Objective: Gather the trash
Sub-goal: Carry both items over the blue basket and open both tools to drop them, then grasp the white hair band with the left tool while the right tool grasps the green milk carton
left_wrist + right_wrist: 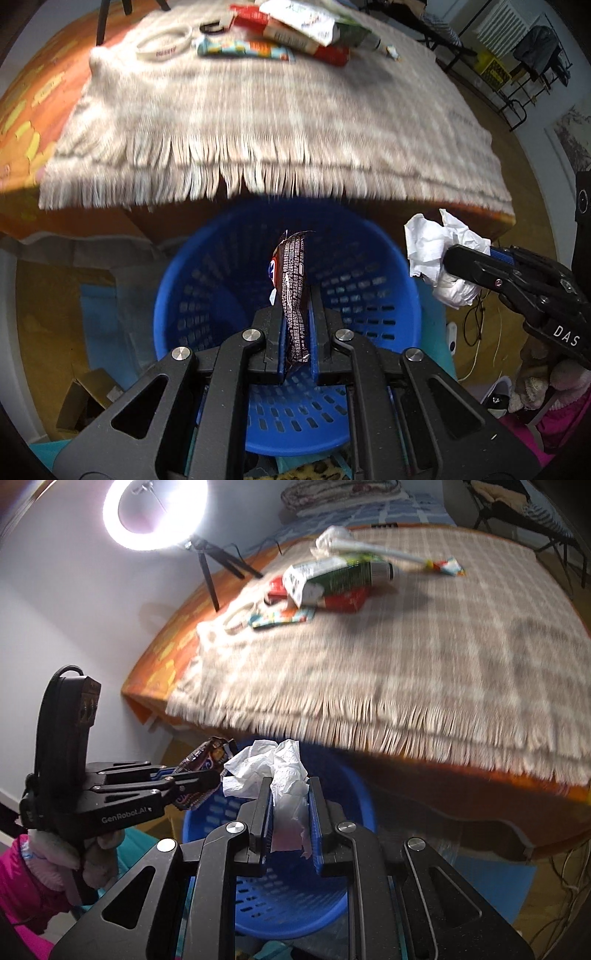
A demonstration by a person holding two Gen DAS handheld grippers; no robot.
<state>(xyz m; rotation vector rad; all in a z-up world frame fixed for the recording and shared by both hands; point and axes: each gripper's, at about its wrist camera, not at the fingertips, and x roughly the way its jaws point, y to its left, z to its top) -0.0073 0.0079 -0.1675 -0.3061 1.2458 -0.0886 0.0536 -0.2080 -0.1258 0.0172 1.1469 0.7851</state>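
My left gripper (295,291) is shut on a dark snack wrapper (293,288) and holds it upright over the blue perforated basket (207,295). My right gripper (290,786) is shut on a crumpled white tissue (280,775), also above the basket (288,904). In the left wrist view the right gripper (454,258) and its tissue (432,251) hang over the basket's right rim. In the right wrist view the left gripper (210,775) holds the wrapper (207,760) at the left.
A table under a fringed beige cloth (277,122) stands just behind the basket. On its far side lie cartons and packets (295,33), a white wristband (164,44) and a toothbrush (373,548). A ring light (155,513) stands at the table's back left.
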